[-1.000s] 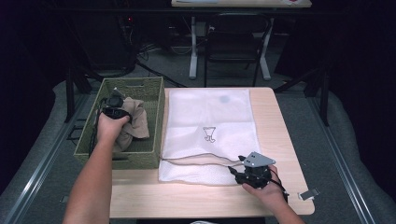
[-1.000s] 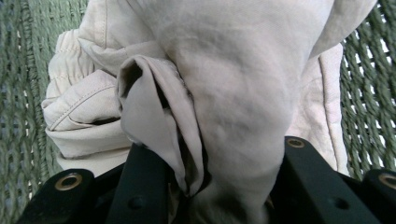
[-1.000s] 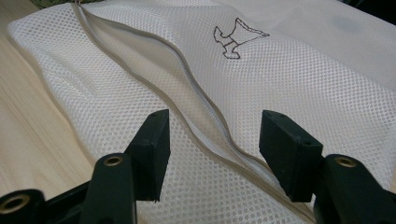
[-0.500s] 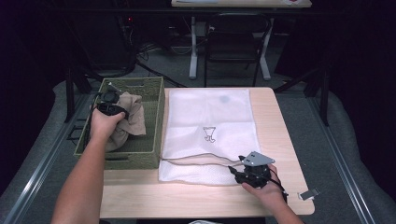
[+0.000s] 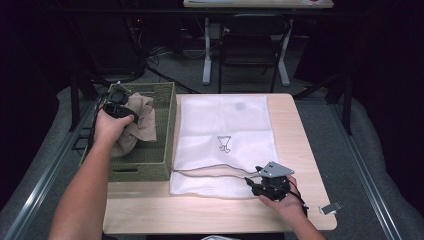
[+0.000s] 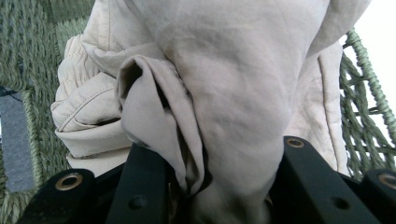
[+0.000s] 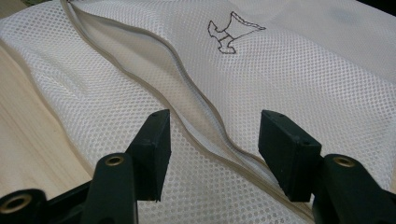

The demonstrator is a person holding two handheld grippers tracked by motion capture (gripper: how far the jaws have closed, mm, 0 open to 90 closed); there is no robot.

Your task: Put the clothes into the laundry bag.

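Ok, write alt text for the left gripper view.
The left gripper is shut on a bunched beige garment, its two black jaws pinching the folds between them. Behind the cloth are the woven green walls of a basket.

High view: overhead, facing forward over the whole table (image 5: pixel 150 210). Left gripper view: close on beige cloth (image 6: pixel 224 93) in the basket (image 6: pixel 28 56). Right gripper view: low across the mesh bag (image 7: pixel 280 70), shared with the high view
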